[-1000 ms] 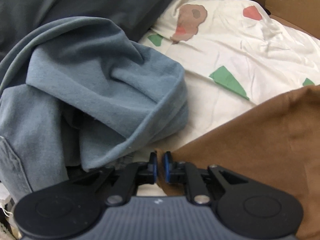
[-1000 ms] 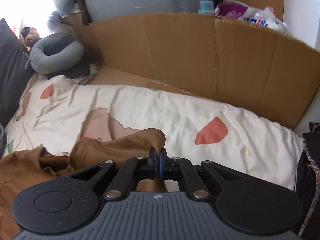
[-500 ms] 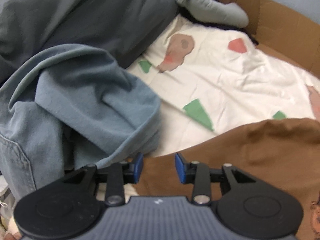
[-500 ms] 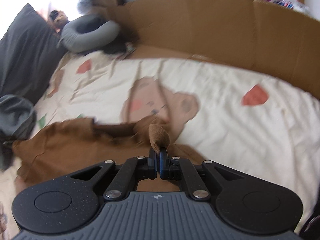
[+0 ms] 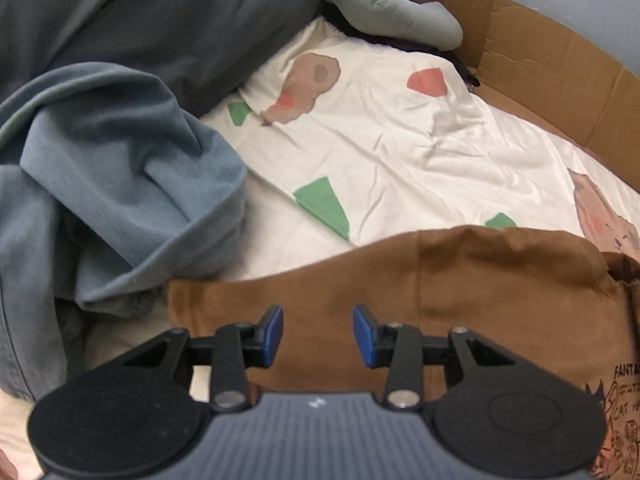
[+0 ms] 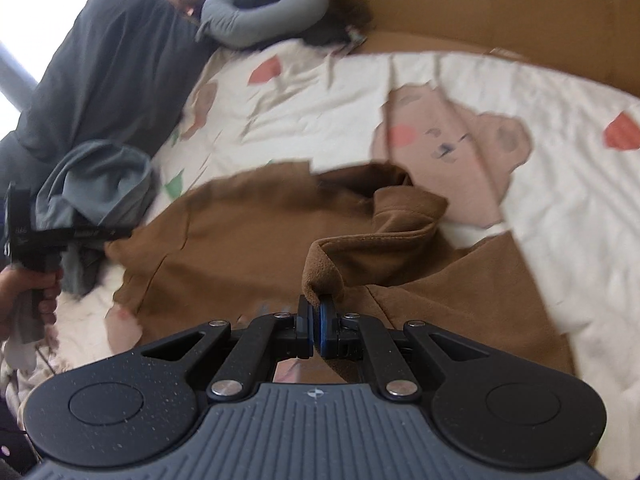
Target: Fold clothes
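Note:
A brown shirt (image 5: 460, 280) lies spread on the patterned bedsheet (image 5: 400, 152), with a printed graphic at its right side. My left gripper (image 5: 318, 334) hovers just above the shirt's left part, its jaws opening, blue pads apart and nothing between them. In the right wrist view the same brown shirt (image 6: 240, 248) is spread out, and my right gripper (image 6: 316, 320) is shut on a raised fold of it. The left gripper (image 6: 60, 236) shows at the far left in a person's hand (image 6: 24, 296).
A crumpled blue-grey garment (image 5: 112, 184) lies left of the brown shirt. A dark grey pillow (image 5: 140, 20) and a grey neck pillow (image 5: 384, 12) sit at the head of the bed. Cardboard (image 5: 560, 80) walls the far side.
My left gripper let go of the shirt's corner, opened and lifted back. My right gripper carried its pinched fold leftward across the bed, over the spread shirt.

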A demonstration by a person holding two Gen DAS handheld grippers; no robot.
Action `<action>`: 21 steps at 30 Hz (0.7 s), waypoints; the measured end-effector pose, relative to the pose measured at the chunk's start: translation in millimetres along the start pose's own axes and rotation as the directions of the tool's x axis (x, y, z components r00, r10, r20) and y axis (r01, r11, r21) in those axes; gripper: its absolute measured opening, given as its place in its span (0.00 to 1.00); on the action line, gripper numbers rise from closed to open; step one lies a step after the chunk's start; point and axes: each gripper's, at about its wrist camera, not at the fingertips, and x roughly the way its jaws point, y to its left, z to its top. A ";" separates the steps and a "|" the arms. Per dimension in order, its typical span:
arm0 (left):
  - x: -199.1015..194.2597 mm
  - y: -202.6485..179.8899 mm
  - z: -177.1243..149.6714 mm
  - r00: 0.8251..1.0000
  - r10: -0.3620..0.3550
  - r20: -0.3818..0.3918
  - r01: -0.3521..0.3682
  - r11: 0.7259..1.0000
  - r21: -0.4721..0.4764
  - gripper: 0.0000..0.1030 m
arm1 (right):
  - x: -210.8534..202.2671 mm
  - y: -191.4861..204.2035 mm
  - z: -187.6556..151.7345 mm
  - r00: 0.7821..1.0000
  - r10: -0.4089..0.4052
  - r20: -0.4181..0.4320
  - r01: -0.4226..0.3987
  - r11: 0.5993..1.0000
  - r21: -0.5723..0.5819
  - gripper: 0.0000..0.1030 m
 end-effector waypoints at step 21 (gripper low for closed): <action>3.9 -1.7 -14.0 1.000 -0.012 -0.016 0.011 1.000 -0.029 0.46 | -11.5 -43.2 34.3 0.995 -0.083 0.053 0.082 0.997 0.006 0.36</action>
